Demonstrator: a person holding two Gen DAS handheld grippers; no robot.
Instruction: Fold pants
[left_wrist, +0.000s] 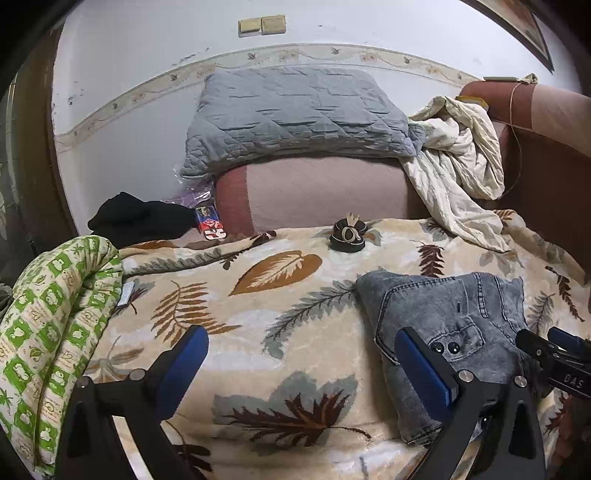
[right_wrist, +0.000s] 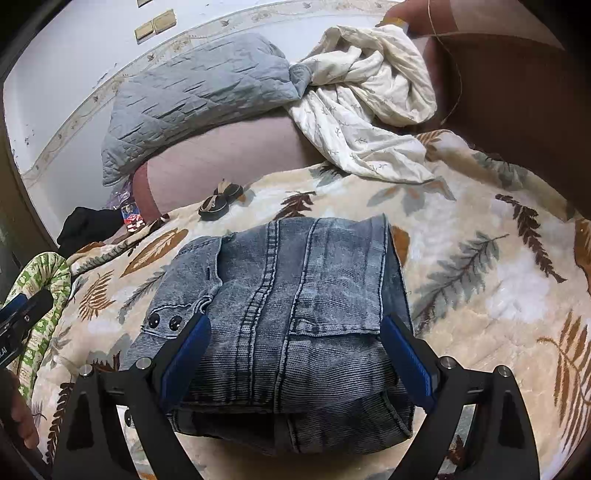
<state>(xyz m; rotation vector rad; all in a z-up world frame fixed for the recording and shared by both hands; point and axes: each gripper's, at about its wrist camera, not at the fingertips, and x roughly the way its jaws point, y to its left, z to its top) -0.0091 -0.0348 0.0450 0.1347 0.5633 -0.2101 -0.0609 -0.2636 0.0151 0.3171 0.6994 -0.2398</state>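
The right gripper (right_wrist: 295, 354) hung over the folded pants (right_wrist: 288, 314), its blue pads (right_wrist: 186, 360) spread wide above the denim bundle and gripping nothing. The left gripper (left_wrist: 301, 363) stood just beside the bundle on its left, jaws fully apart over bare blanket, with its right finger (left_wrist: 424, 363) overlapping the edge of the jeans. The pants lay in a compact stack on the leaf-patterned blanket (right_wrist: 480, 277), two dark snaps (right_wrist: 164, 320) showing at the waistband. Farther back, a pair of small dark slippers (left_wrist: 349, 234) sat near the sofa back, a grey quilted pillow (left_wrist: 295, 118) leaned on the wall, and a rumpled cream sheet (left_wrist: 454, 162) spilled down at the right. A green-patterned cushion (left_wrist: 51, 317) lay at the left.
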